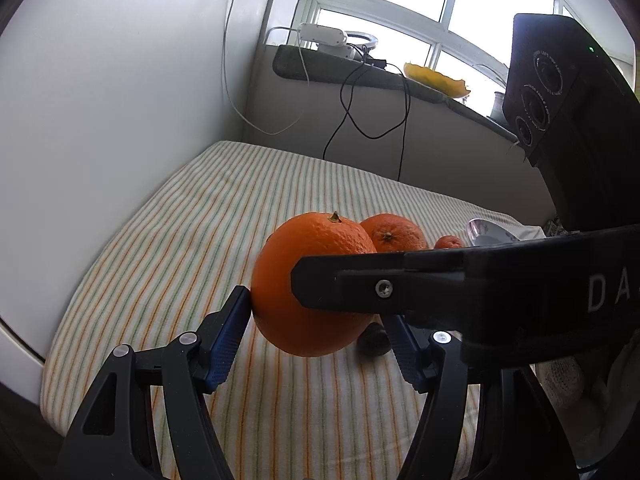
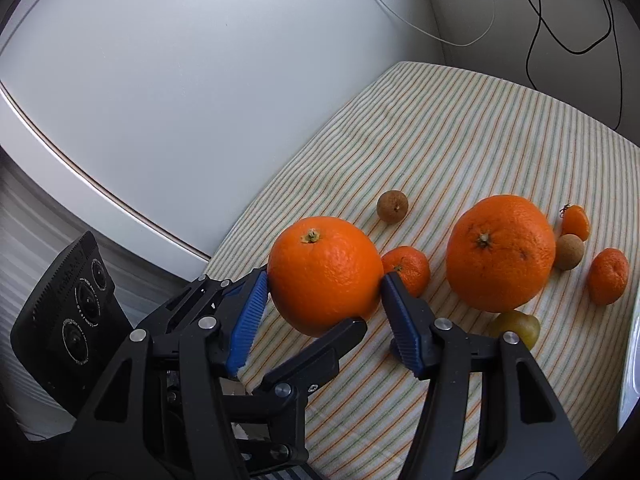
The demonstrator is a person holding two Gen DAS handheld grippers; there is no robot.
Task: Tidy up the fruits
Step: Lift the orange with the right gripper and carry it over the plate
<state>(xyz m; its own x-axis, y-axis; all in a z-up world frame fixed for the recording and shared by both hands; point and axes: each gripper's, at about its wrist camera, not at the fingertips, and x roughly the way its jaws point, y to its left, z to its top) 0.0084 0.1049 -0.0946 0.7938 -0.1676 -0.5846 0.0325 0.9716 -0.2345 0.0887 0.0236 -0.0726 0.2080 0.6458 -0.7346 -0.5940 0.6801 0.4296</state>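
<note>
A large orange [image 1: 288, 280] [image 2: 324, 272], stem up, hangs just above the striped cloth [image 2: 460, 140]. My left gripper [image 1: 316, 308] is shut on it. Its left pad [image 1: 236, 312] presses the peel, and its right pad is mostly hidden behind a black finger [image 1: 440, 280] of my right gripper, which crosses in front. My right gripper [image 2: 325, 278] holds the same orange from another side, both blue pads against the peel. One left-gripper finger [image 2: 320, 348] shows under the fruit.
On the cloth lie a second large orange [image 2: 500, 252], three small mandarins [image 2: 406, 268], two brown round fruits [image 2: 393, 207] and a yellow-green fruit [image 2: 516, 326]. A white panel [image 2: 180, 100] borders the left. Cables [image 2: 536, 20] hang at the back. A shiny spoon [image 1: 486, 232] lies far right.
</note>
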